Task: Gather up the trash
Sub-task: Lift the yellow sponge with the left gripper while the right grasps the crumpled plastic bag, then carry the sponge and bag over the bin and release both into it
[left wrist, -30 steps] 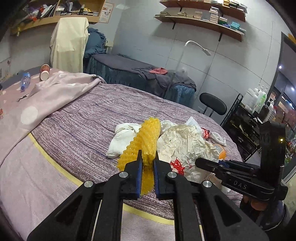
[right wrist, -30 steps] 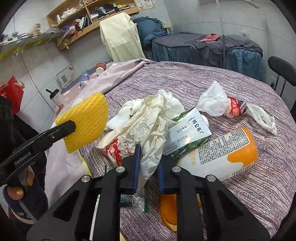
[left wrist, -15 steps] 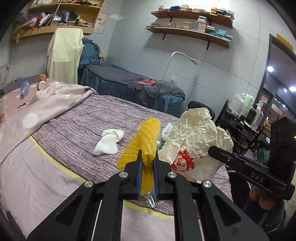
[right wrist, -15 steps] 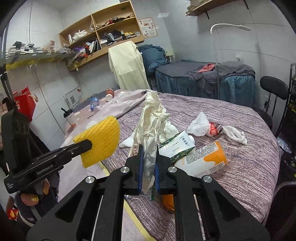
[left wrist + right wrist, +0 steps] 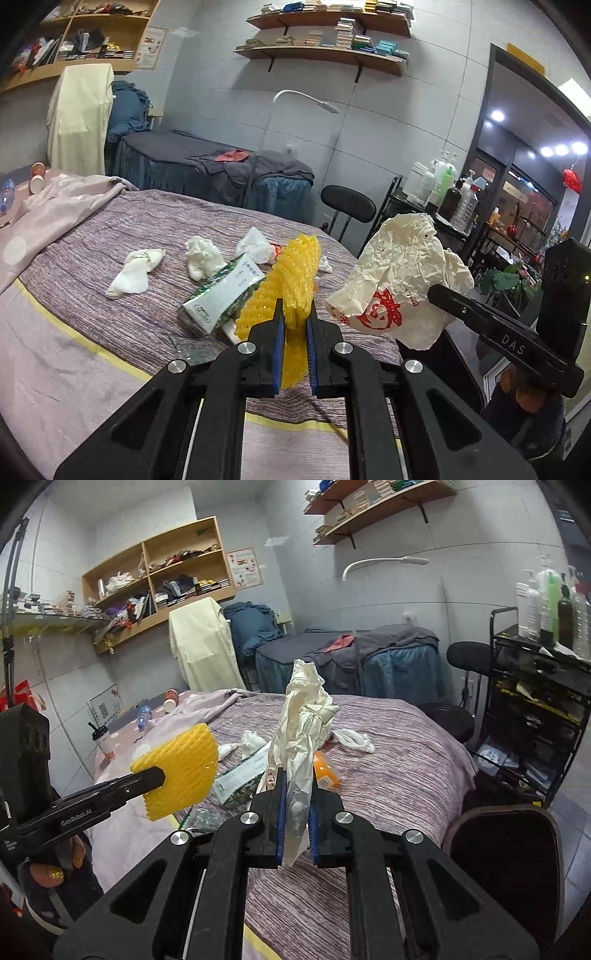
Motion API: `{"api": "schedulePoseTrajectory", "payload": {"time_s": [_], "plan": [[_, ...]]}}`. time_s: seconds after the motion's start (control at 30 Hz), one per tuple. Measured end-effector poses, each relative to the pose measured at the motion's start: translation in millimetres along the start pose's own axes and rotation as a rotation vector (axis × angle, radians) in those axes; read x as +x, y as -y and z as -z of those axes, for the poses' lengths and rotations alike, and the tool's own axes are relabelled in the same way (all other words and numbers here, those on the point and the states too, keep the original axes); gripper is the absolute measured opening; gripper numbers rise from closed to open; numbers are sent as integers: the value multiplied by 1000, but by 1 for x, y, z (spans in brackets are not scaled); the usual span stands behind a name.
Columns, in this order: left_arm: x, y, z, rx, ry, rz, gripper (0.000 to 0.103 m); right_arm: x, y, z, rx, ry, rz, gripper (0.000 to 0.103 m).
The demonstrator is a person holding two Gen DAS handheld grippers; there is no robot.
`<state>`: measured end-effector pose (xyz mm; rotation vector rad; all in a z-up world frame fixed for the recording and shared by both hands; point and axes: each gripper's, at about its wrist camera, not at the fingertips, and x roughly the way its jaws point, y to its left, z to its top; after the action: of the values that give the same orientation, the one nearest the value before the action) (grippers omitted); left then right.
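Observation:
My left gripper [image 5: 294,325] is shut on a yellow foam net sleeve [image 5: 295,273], held up over the near edge of the bed; the same yellow sleeve [image 5: 181,771] shows at the left of the right wrist view. My right gripper [image 5: 295,808] is shut on a crumpled cream paper bag [image 5: 304,716] with red print, lifted clear of the bed. That paper bag [image 5: 402,280] hangs at the right of the left wrist view. On the purple bedspread [image 5: 122,236] lie a green-and-white carton [image 5: 221,295], crumpled white tissues [image 5: 135,269] and an orange-capped bottle [image 5: 325,771].
A pink blanket [image 5: 55,206] covers the bed's left side, with cups and a bottle [image 5: 142,716] beyond. A black stool [image 5: 347,203] and a black cart with bottles [image 5: 539,686] stand at the right. A dark chair back [image 5: 506,853] sits near the bed's corner.
Both grippers have pulled back and risen from the trash pile. The right one has lifted the paper bag off the bed, which uncovered the carton and tissues. The yellow sleeve stays gripped.

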<state>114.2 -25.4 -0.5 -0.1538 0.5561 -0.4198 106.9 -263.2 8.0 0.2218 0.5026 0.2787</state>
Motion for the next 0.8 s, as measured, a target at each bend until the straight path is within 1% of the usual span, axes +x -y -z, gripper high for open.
{"api": "schedulePoseTrajectory", "payload": {"time_s": [0.2, 0.43, 0.63, 0.8], "plan": [[17, 28, 8, 39, -43, 63, 10, -27, 47, 16, 83, 7, 112, 11], [31, 61, 13, 94, -80, 133, 10, -59, 91, 33, 143, 21, 246, 11], [43, 90, 19, 144, -117, 189, 10, -76, 121, 56, 171, -10, 372, 11], [56, 113, 26, 180, -157, 233, 10, -80, 142, 72, 183, -45, 450, 11]]}}
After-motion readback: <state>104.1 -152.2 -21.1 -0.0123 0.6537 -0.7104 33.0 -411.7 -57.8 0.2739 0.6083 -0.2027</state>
